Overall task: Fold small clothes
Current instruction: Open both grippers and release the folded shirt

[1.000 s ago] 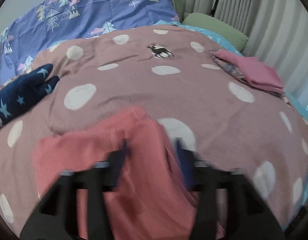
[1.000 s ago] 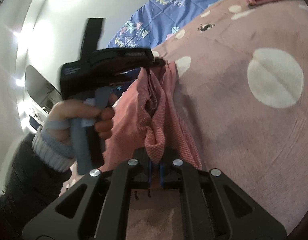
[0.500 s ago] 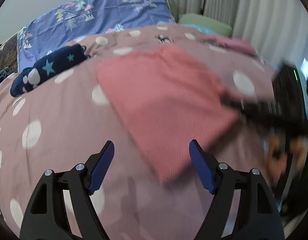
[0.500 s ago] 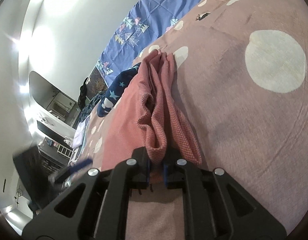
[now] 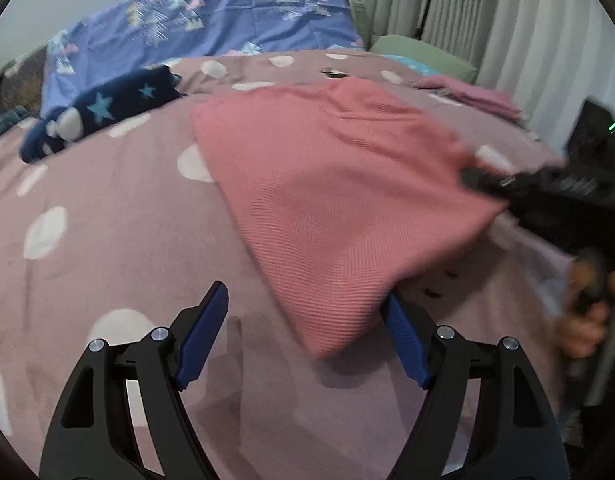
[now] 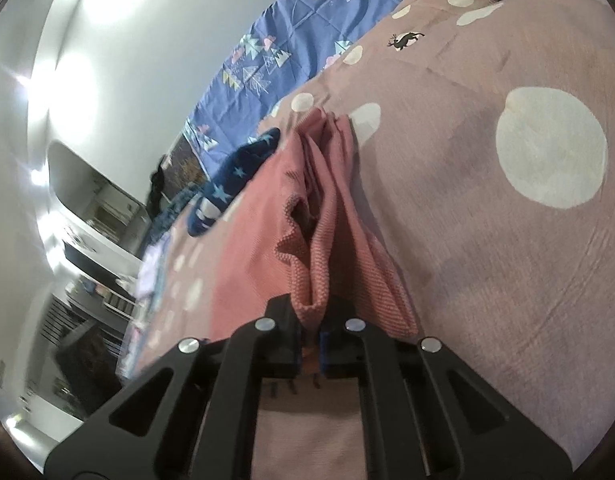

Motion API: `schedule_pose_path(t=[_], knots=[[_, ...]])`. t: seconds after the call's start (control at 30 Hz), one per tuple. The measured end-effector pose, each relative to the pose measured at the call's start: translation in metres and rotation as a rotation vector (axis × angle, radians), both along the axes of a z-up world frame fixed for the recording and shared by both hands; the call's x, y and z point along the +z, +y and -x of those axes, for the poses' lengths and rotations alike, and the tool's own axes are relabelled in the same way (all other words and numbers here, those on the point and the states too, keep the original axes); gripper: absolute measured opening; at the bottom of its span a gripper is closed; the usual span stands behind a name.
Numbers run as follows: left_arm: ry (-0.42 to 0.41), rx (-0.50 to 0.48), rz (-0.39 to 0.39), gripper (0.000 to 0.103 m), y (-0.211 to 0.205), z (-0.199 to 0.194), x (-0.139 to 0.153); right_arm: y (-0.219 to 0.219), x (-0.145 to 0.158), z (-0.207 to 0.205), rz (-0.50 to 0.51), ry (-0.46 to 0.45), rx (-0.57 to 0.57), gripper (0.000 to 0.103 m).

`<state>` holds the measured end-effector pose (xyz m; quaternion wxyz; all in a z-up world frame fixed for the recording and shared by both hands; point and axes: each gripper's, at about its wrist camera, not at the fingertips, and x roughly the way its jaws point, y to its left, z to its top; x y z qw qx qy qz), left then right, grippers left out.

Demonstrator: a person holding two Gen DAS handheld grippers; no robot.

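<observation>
Beneath my right gripper [image 6: 307, 350], clenched on the pink garment [image 5: 331, 196], its gathered hem hides the pads; only the left view shows my released left gripper [image 5: 307, 336] over the bedspread [image 5: 107, 208].

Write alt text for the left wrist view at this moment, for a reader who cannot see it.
The open left claw hovers at the near corner of a salmon-pink garment spread on a mauve polka-dot bedspread. The right claw pinches the garment's right edge. A navy star-print garment lies farther back on the left.
</observation>
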<state>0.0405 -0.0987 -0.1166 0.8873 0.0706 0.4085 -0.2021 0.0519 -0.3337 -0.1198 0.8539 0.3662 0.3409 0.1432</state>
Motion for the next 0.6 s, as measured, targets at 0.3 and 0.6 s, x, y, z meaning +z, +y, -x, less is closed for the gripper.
schedule_pose_path(t=[0.3,0.6], knots=[[0.002,0.024,-0.054,0.070,0.025,0.006,-0.006,-0.015,-0.019,0.005,0.035,0.125,-0.021,0.012],[-0.057,-0.169,0.063,0.016,0.000,0.029,0.039,0.030,0.043,0.014,0.419,-0.118,0.031,0.017]])
